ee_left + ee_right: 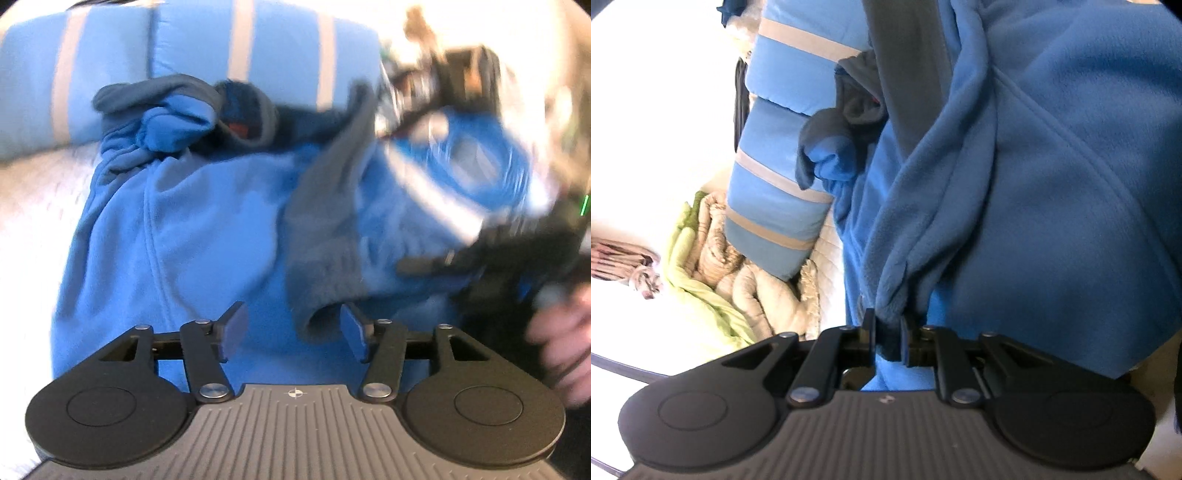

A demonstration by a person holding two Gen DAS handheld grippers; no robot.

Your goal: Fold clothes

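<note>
1. My right gripper is clamped on a bunched fold of the blue fleece
2. My left gripper is open, empty
3. Fleece lies mid-bed, by the striped pillow; regrip the hem, pull taut

Both fisheye views bend straight lines toward the rounded, dark corners. Daylight overexposes the white bedding to featureless glare (left side of the right wrist view). Heavy motion blur smears the upper right of the left wrist view. The blue fleece shows soft shadows in its folds.
</note>
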